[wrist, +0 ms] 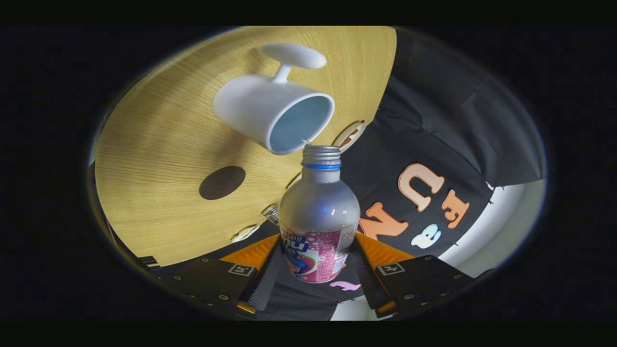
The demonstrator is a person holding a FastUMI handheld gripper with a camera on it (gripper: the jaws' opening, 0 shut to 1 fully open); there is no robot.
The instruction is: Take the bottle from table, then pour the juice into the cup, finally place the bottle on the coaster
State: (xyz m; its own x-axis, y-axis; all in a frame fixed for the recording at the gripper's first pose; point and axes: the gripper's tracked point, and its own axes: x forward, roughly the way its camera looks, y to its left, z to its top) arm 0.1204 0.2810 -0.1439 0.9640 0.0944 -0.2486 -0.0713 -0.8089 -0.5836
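Bottle (319,217) pinched by its labelled body between both fingers of the claw (315,270), tilted so its open neck sits at the cup (273,112) rim for pouring. Dark round coaster (222,182) lies apart on the worktop (159,144).

Wooden table (159,144) before the booth's black cloth wall (443,120).

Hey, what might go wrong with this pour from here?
The bottle, clamped between the gripper fingers, has its uncapped mouth right at the white cup's rim, not over the middle, so juice may run onto the wooden table. The bottle neck could also nudge the cup.
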